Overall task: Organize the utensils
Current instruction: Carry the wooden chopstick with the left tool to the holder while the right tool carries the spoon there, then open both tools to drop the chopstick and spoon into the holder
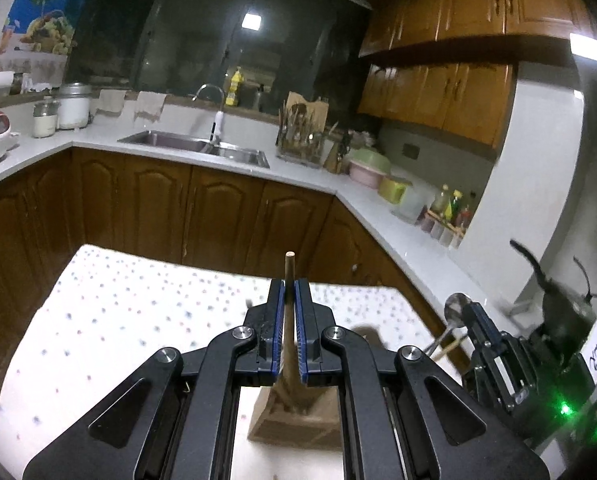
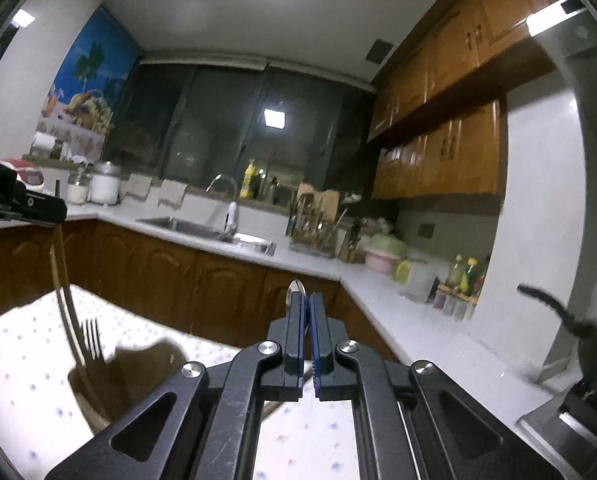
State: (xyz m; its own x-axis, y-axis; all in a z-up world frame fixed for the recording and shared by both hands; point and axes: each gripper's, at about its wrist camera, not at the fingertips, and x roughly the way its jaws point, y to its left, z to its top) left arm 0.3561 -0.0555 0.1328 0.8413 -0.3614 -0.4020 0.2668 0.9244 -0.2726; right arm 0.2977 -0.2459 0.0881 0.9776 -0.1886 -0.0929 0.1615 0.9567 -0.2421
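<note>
A night-dark kitchen with brown wooden cabinets (image 1: 226, 216) surrounds the dotted white tabletop (image 1: 118, 300). A brown wooden holder (image 1: 298, 420), partly hidden, stands near its near edge. The left gripper (image 1: 290, 292) clamps a wooden stick (image 1: 289, 268); the right gripper (image 2: 308, 308) pinches a steel spoon (image 2: 297, 289), bowl mostly hidden.

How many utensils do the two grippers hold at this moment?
2. A wooden stick is between the jaws of the left gripper; a metal spoon is in the right gripper. More may be hidden behind them.
</note>
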